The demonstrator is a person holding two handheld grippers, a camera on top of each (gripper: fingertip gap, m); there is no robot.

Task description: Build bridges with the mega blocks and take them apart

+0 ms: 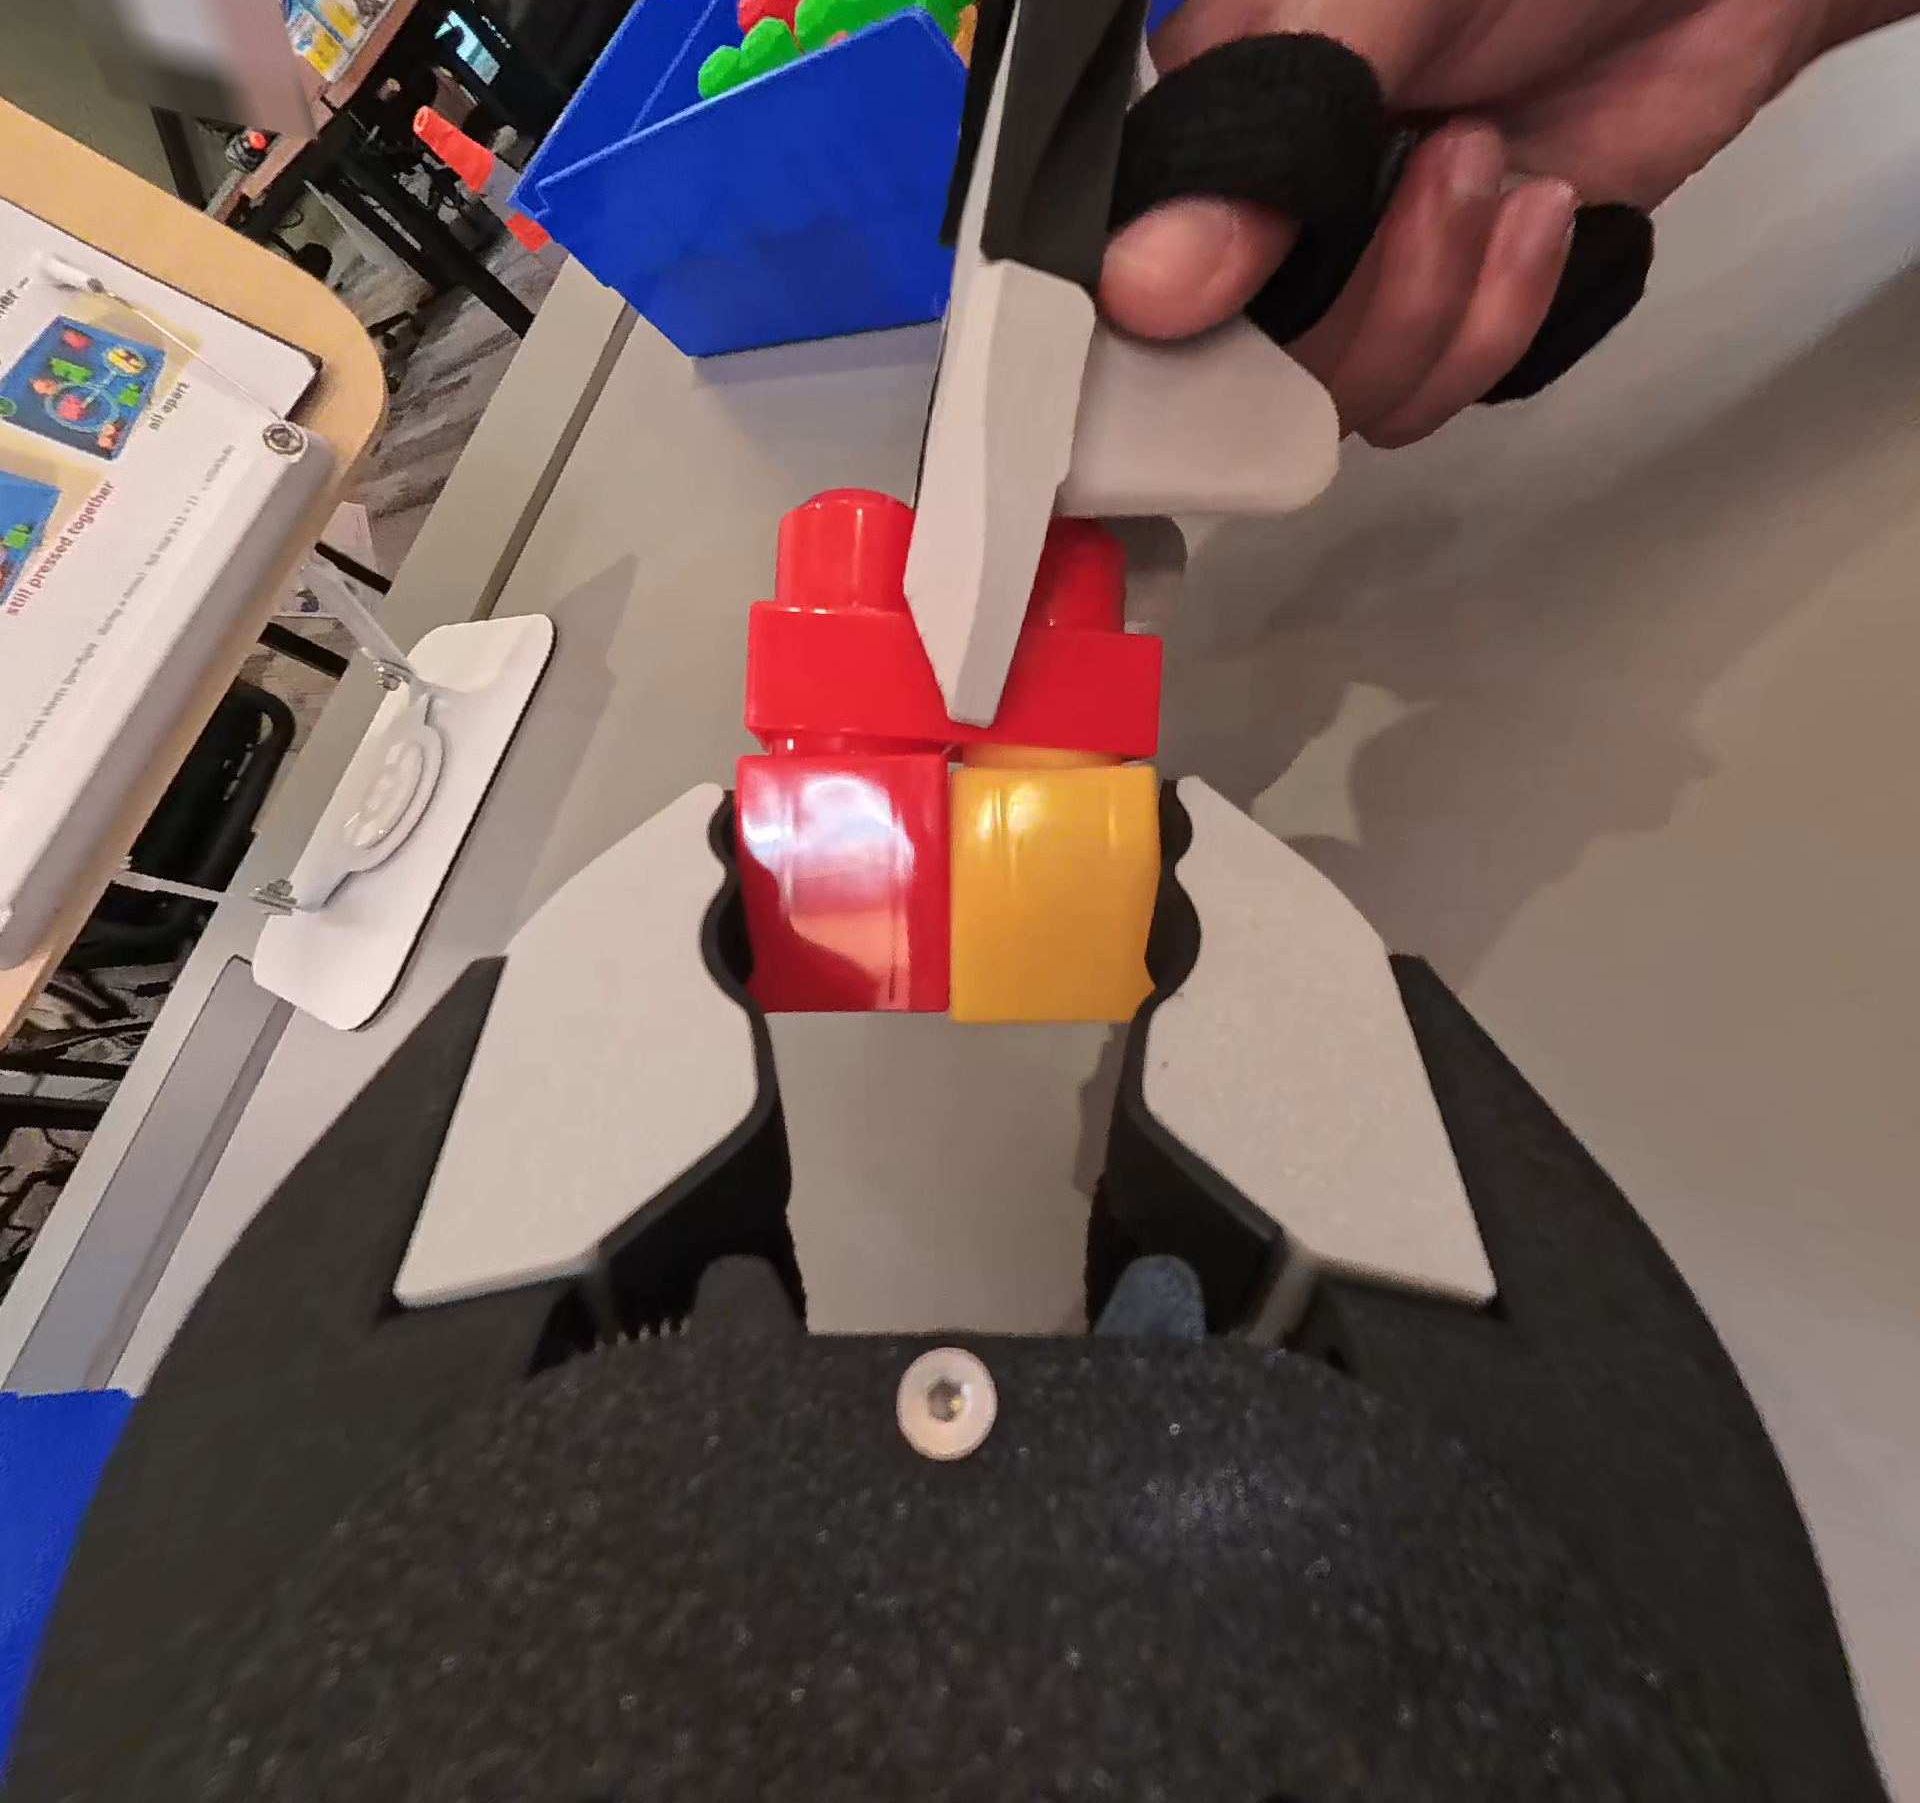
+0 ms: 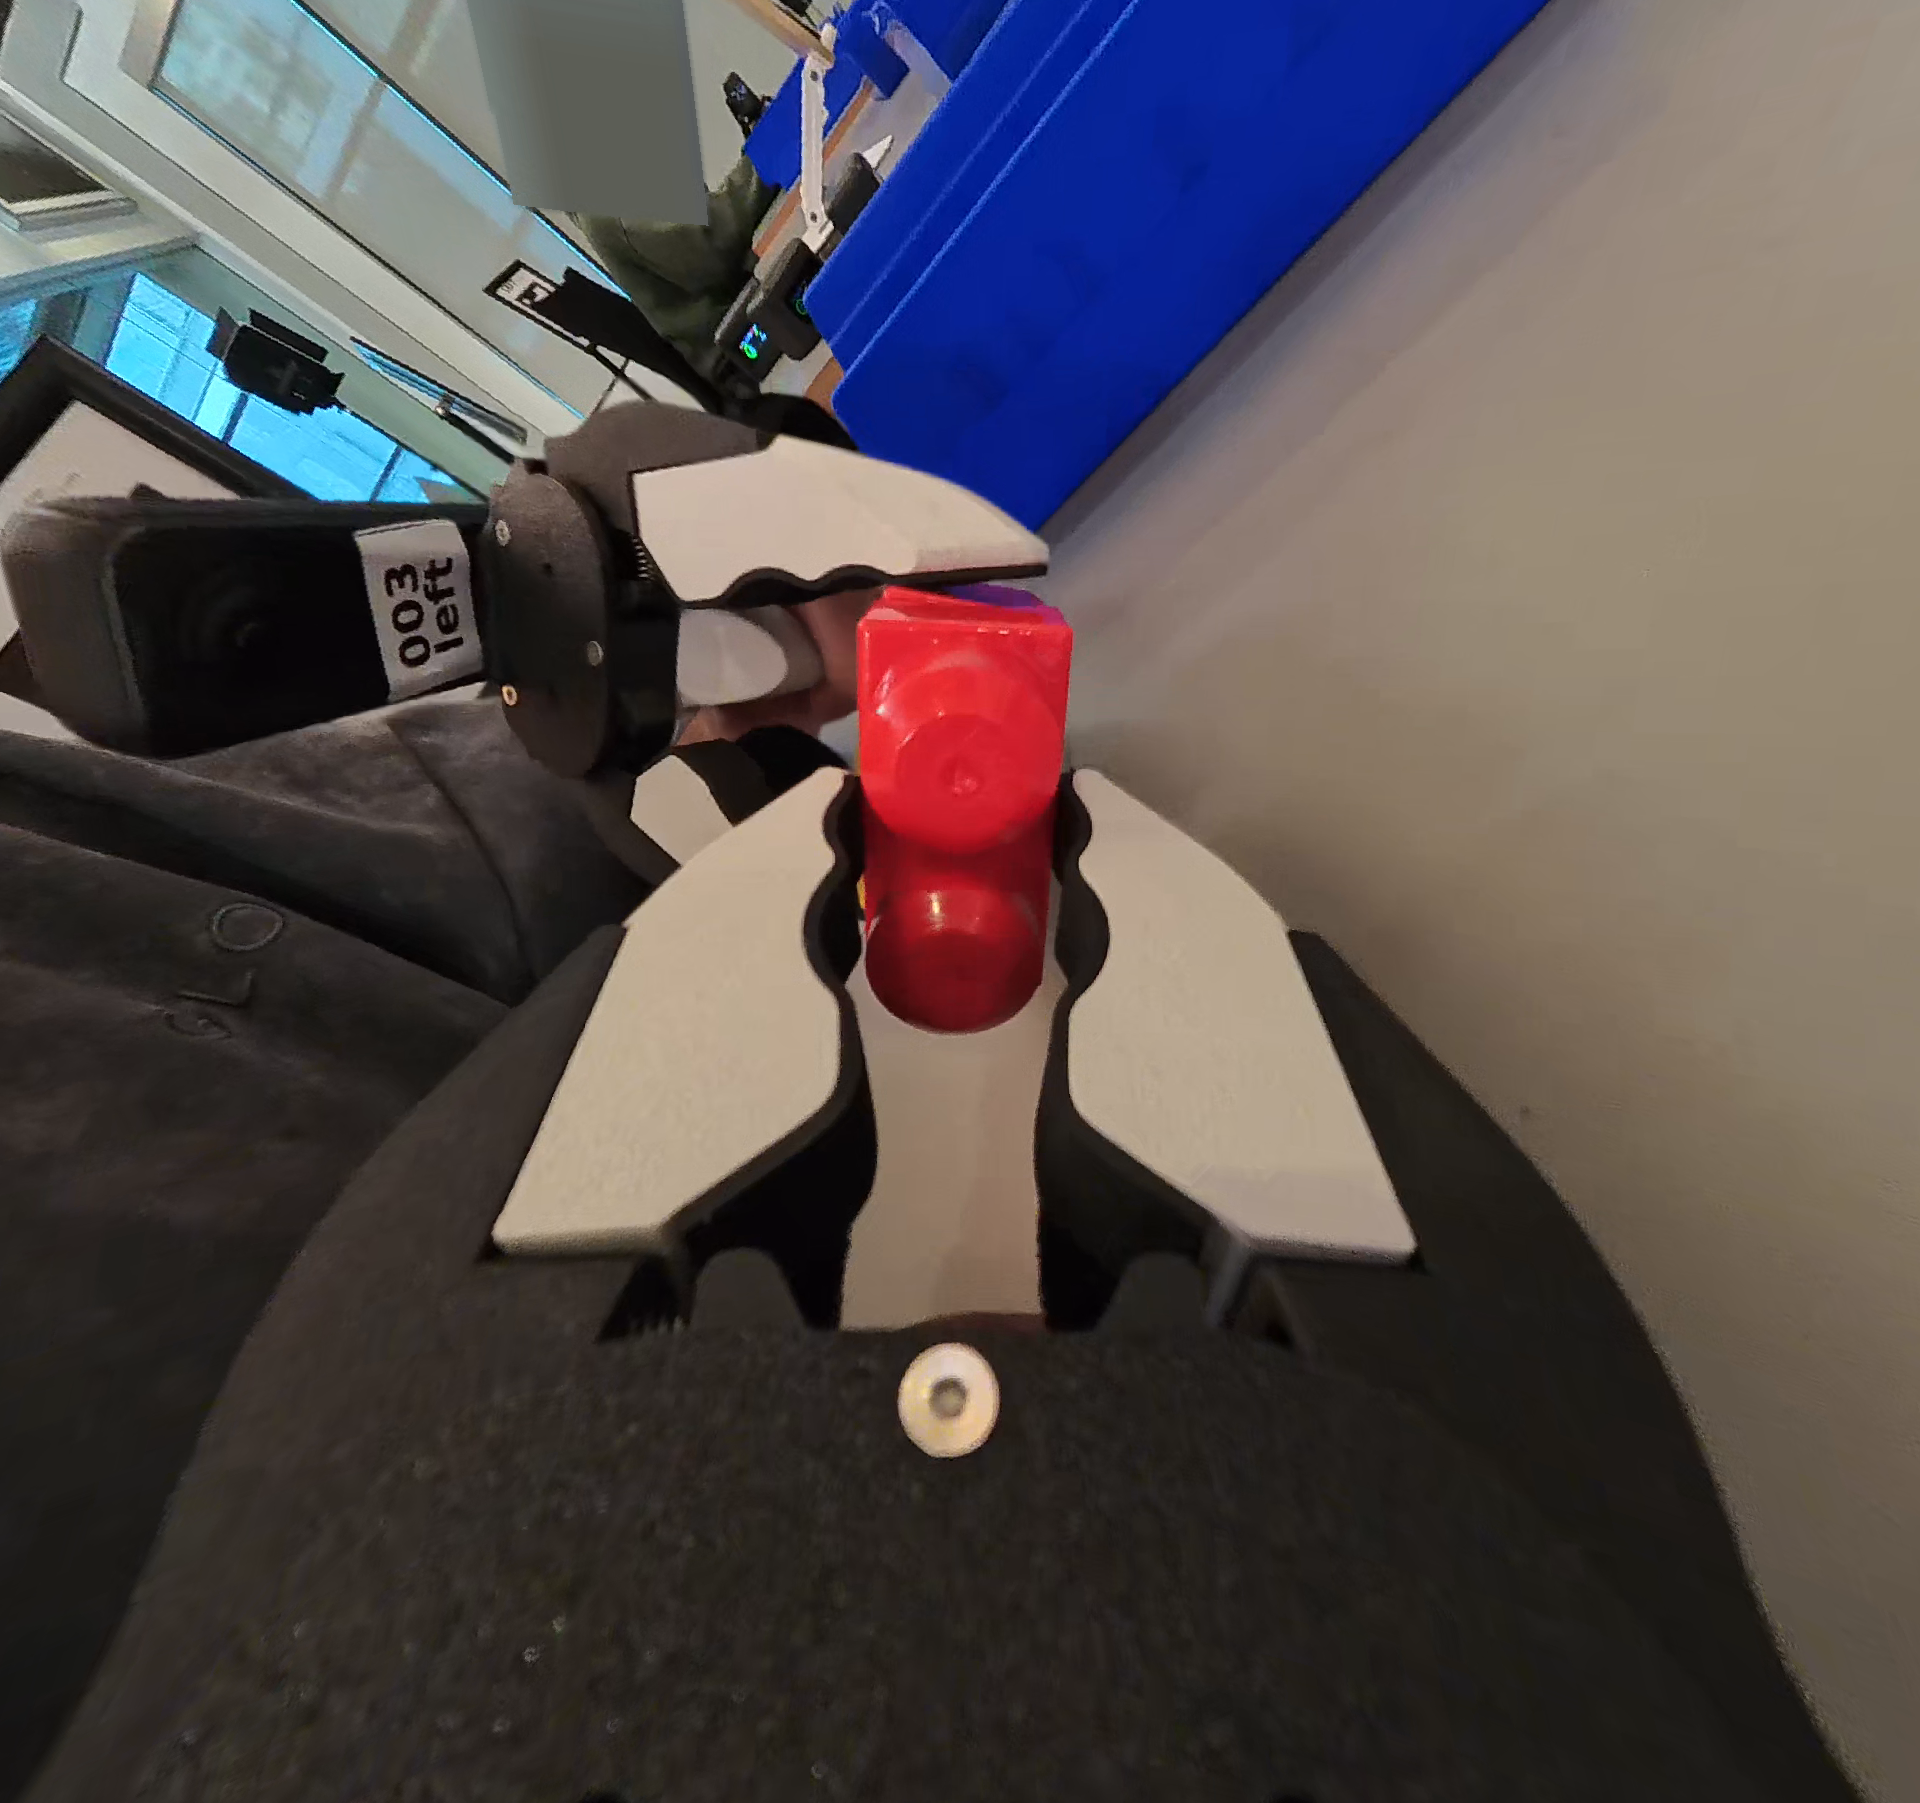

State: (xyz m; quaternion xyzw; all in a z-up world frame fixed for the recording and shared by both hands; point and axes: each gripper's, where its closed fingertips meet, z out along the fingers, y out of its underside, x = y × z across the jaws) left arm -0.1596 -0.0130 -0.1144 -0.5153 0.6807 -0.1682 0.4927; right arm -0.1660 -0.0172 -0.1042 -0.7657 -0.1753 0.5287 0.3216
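A small bridge stands on the grey table (image 1: 1558,818). A red cube block (image 1: 842,880) and a yellow cube block (image 1: 1049,891) sit side by side, with a red two-stud block (image 1: 831,673) across their tops. My left gripper (image 1: 948,818) is shut on the pair of cube blocks, one finger on each outer side. My right gripper (image 1: 1029,610) comes down from above and is shut on the red two-stud block. In the right wrist view that gripper (image 2: 961,787) clamps the red two-stud block (image 2: 966,714), studs facing the camera. The left gripper (image 2: 914,600) reaches in from the left.
A blue bin (image 1: 748,195) holding green and red blocks stands behind the bridge. Blue bins (image 2: 1143,195) also show in the right wrist view. A board with an instruction sheet (image 1: 104,558) and a white pad with a metal clip (image 1: 405,818) lie at the left table edge. Only a small space, under 4 cm, lies between the two pairs of fingers.
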